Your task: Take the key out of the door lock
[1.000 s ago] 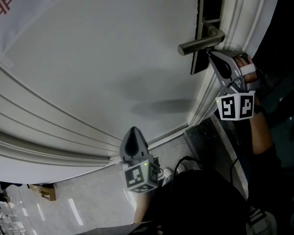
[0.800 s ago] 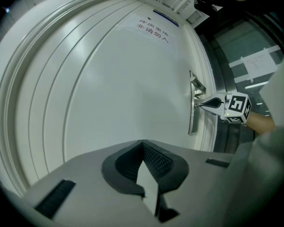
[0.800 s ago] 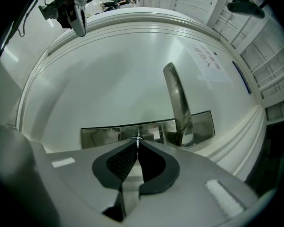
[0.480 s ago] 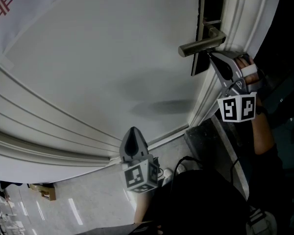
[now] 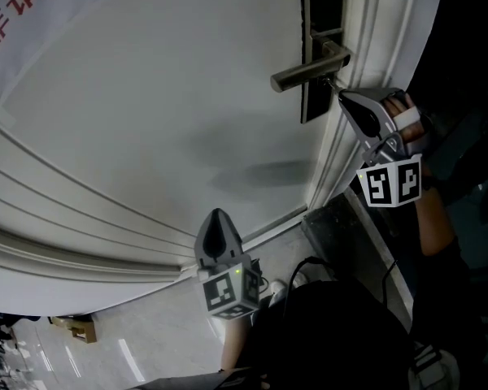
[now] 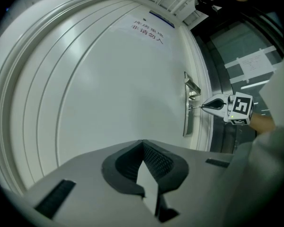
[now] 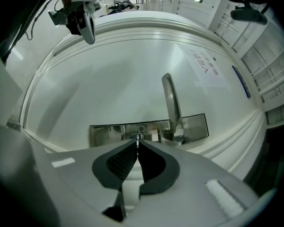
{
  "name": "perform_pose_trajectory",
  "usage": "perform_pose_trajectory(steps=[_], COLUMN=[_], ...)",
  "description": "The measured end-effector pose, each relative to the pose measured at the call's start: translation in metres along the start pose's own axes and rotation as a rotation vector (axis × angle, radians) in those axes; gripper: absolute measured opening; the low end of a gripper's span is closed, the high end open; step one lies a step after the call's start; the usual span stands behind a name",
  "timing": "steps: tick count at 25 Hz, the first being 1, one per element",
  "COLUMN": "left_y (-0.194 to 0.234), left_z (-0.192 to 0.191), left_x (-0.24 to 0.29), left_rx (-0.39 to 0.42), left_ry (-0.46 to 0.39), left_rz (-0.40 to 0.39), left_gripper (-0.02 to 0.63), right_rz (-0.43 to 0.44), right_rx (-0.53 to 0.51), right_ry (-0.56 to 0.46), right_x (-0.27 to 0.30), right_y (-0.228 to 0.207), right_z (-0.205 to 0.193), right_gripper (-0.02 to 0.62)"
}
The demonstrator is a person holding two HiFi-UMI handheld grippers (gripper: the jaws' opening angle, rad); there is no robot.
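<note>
R gripper (image 7: 137, 143) clamps key (image 7: 138, 139) at lock (image 7: 131, 135).

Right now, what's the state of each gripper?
Left gripper: closed, holding nothing.
Right gripper: closed on the key.

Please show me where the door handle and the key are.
Silver metal lever door handle (image 7: 172, 103): right gripper view, middle of the lever.
Thin metal key (image 7: 137, 140): right gripper view, exposed blade.
</note>
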State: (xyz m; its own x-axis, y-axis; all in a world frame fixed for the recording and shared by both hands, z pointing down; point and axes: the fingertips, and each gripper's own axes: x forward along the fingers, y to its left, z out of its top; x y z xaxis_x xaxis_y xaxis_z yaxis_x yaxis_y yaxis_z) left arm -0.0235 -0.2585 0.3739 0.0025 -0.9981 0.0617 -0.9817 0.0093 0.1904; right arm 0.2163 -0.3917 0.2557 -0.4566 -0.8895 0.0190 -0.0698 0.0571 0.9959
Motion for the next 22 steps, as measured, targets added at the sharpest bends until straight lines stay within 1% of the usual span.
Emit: perform_pose_trajectory(steps=[8,13,16,18,19,22], left_y=[0.004,0.001,-0.003,-0.006,-0.008,-0.012], left_z=[-0.003,-0.004,-0.005,-0.004,-0.003,0.001], left_x=[-0.006,-0.005,-0.003,-0.001,0.000,0.002], left_rx=[0.000,-0.003,-0.002,-0.003,-0.004,0.001], left_ry=[0.006,0.007,0.010,0.008,0.006,0.000], left_rz=[0.016,0.003,-0.012,-0.024,-0.030,-0.045], left_gripper=[0.000,-0.002,-0.001,-0.002,-0.002,-0.002], right_rz=[-0.008,-0.011,-0.017,-0.017,-0.017,-0.022], right_rx=[0.003,0.007,0.042,0.122,0.186,0.446], right_ry=[-0.002,-0.005,-0.021,-0.052,-0.077,-0.171], right_x=[-0.002,-0.012,-0.021,-0.029,-0.034,-0.047], right_y=[0.000,0.001,0.001,0.002,0.001,0.002], right_z=[-0.001,0.002,0.008,0.017,0.024,0.046], right_gripper=[0.008,0.009,0.009,0.009,0.009,0.009])
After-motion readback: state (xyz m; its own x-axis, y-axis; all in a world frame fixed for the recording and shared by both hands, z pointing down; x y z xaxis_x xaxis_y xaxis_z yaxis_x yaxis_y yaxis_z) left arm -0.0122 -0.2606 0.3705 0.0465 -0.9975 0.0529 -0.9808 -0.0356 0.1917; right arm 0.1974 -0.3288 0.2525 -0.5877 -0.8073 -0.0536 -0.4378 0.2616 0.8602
